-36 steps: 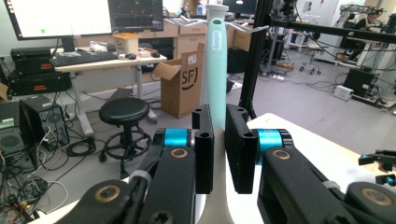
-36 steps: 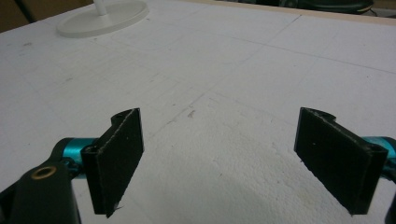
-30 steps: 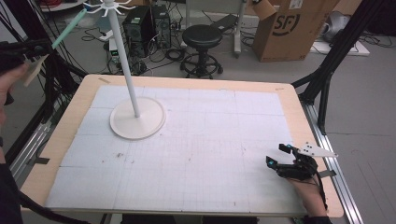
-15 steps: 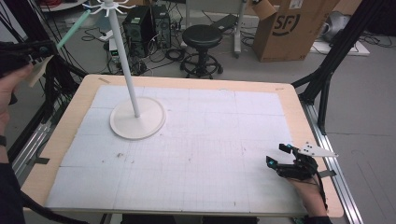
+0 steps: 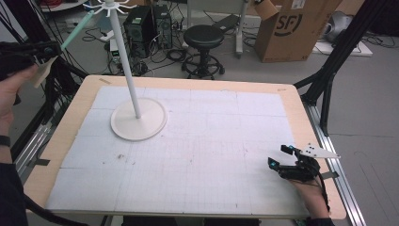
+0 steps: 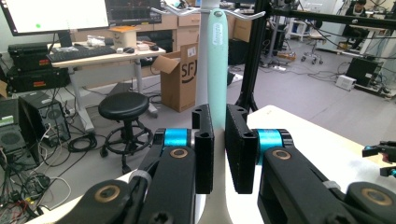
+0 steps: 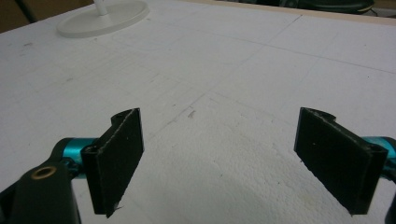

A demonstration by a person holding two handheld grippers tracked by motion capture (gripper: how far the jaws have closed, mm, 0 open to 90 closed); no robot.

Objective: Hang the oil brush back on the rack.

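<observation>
Pinching a mint handle (image 6: 217, 70), left claw (image 5: 47, 47); right claw (image 5: 282, 157) spread over white gridded mat (image 5: 211, 136), cluttered lab beyond.

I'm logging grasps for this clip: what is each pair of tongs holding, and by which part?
Left tongs clamp the mint-green utensil low on its handle; right tongs are open, holding nothing.

Even indoor light, soft shadows, right gripper view perhaps slightly blurred

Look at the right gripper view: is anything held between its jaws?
No: the right gripper has its jaws wide apart, with bare white table mat between them.
</observation>
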